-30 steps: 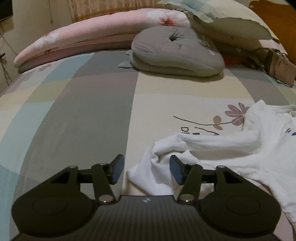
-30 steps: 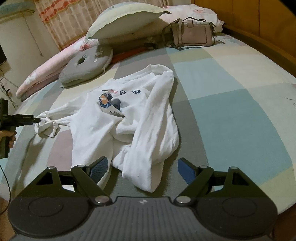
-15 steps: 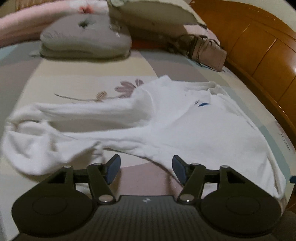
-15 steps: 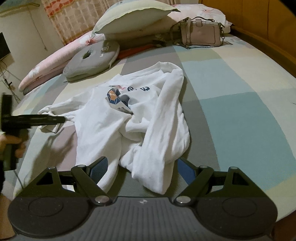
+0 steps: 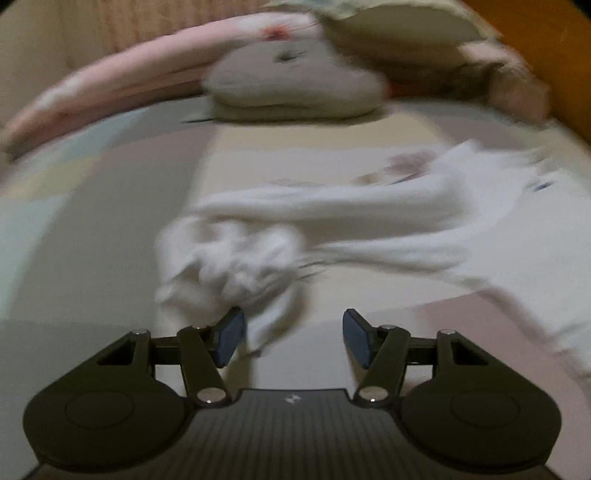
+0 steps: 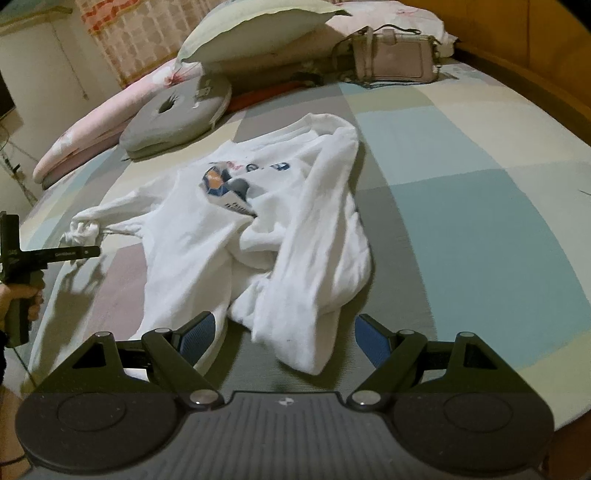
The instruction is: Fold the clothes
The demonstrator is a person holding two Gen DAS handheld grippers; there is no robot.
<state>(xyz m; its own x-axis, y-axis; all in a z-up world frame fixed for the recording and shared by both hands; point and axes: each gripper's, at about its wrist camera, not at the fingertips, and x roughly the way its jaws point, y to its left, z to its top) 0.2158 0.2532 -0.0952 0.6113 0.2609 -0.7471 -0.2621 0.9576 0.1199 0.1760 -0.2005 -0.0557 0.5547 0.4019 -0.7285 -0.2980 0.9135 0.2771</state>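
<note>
A white long-sleeved sweatshirt (image 6: 258, 236) with a printed front lies crumpled on the patchwork bedspread (image 6: 461, 206). Its left sleeve stretches out and ends in a bunched cuff (image 5: 229, 266). My left gripper (image 5: 293, 338) is open just before that cuff, whose loose end lies by the left pad; the view is blurred. In the right wrist view the left gripper (image 6: 86, 252) shows from the side, close below the cuff (image 6: 83, 229), held by a hand (image 6: 16, 301). My right gripper (image 6: 284, 338) is open over the sweatshirt's near folded end, not pinching it.
A grey ring cushion (image 6: 177, 114), a long pink bolster (image 6: 92, 122), a pale pillow (image 6: 258, 33) and a beige handbag (image 6: 391, 59) lie at the head of the bed. A wooden bed frame (image 6: 546, 85) runs along the right.
The left gripper's view swung right along the sleeve, then back left and down to the bunched cuff. The right gripper stayed over the near end of the sweatshirt.
</note>
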